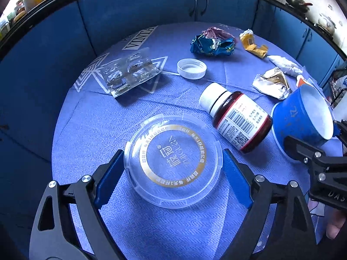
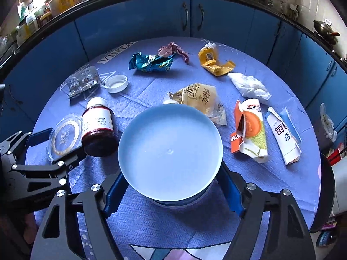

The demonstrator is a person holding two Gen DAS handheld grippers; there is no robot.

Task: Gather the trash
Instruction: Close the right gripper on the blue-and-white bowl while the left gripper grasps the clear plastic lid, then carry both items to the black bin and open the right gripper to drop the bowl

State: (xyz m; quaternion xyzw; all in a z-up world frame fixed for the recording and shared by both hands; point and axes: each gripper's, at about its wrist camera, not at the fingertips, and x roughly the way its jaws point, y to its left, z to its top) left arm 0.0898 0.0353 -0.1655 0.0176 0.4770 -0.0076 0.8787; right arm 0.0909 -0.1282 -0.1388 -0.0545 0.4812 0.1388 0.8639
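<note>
- The clear plastic lid (image 1: 173,160) lies flat on the blue tablecloth (image 1: 91,130), printed face up. It's round, so no real long axis. A gold ring of Chinese characters runs around it with white characters in the middle, upside down from the left wrist camera.
- The left gripper (image 1: 173,171) has its blue fingers (image 1: 110,173) spread wide, one on each side of the lid and right up against its rim. I can't tell for sure if they're actually pressing on it.
- The blue paper cup (image 2: 170,149) stands upright with its mouth up and a white inside. In the left view it has some faint writing on its side that I can't read.
- The right gripper (image 2: 171,192) straddles the cup low down, near its base, fingers (image 2: 115,191) wide. They look like they touch the wall, but the cup's rim hides the contact.
- The brown pill bottle (image 1: 236,120) lies on its side between lid and cup, white cap pointing away from the cameras toward the cabinets (image 1: 141,10). Its white label has a barcode and tiny print.
- Further back: an empty blister pack (image 1: 130,73), a loose white cap (image 1: 192,68) open side up, and a crumpled blue wrapper (image 2: 151,64).
- Right side of the table: an orange-and-white carton (image 2: 249,130) squashed flat and a white-and-blue pack (image 2: 284,135) reading "YO" plus Chinese characters, both lengthwise front to back.
- The cloth has "VINTA" printed at the far edge.
</note>
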